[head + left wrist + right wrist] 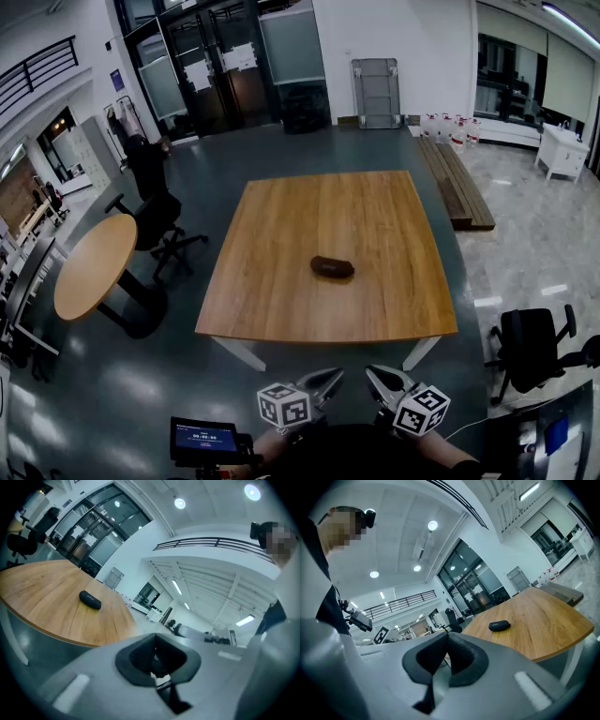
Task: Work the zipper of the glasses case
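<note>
The dark oval glasses case [332,268] lies closed near the middle of the square wooden table [281,300], a little toward its front edge. Both grippers are held low, in front of the table and well short of it. My left gripper [330,379] and right gripper [378,377] sit side by side with their jaws shut and nothing between them. In the left gripper view the case [90,599] lies far off on the table beyond the shut left gripper [157,660]. The right gripper view also shows the case [499,626] in the distance past the shut right gripper [446,656].
A round wooden table [94,265] and a black office chair [155,211] stand to the left. Another black chair [534,347] is at the right front. Wooden benches [457,183] lie at the back right. A small screen device [204,439] sits at my lower left.
</note>
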`<state>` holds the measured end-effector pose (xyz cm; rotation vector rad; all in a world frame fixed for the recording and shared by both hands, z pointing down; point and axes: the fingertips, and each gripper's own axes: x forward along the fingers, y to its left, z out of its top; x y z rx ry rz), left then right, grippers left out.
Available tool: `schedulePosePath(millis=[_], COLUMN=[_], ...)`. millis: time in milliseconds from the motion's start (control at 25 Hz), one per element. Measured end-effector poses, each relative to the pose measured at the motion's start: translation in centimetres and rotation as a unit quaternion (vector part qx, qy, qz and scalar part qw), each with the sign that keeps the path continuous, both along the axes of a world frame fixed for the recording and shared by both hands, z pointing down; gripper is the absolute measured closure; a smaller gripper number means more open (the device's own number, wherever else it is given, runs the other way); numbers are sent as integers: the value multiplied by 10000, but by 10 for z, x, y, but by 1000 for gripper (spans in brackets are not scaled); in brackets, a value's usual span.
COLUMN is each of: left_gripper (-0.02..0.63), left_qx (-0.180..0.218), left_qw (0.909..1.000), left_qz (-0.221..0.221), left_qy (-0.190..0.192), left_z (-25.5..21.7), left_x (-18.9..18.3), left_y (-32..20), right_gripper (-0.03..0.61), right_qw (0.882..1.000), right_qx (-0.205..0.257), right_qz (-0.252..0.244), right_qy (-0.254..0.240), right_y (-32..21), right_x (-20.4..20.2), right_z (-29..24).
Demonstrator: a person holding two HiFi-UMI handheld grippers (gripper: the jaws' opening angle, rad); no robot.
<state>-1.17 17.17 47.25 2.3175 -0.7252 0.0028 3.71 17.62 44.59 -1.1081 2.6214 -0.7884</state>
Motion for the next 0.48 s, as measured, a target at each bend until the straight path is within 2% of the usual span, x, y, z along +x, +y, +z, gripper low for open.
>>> schedulePosePath(millis=[480], left_gripper=[615], left_qx=[-53], left_qw=[9999], left_qz=[101], left_qy=[5], left_z=[4], left_x=[18], left_y=[5], right_gripper=[574], right_qw=[10000], right_qx=[29], right_qz=[69], right_qy=[-5], right_y=[7], right_x=[19], right_z=[2])
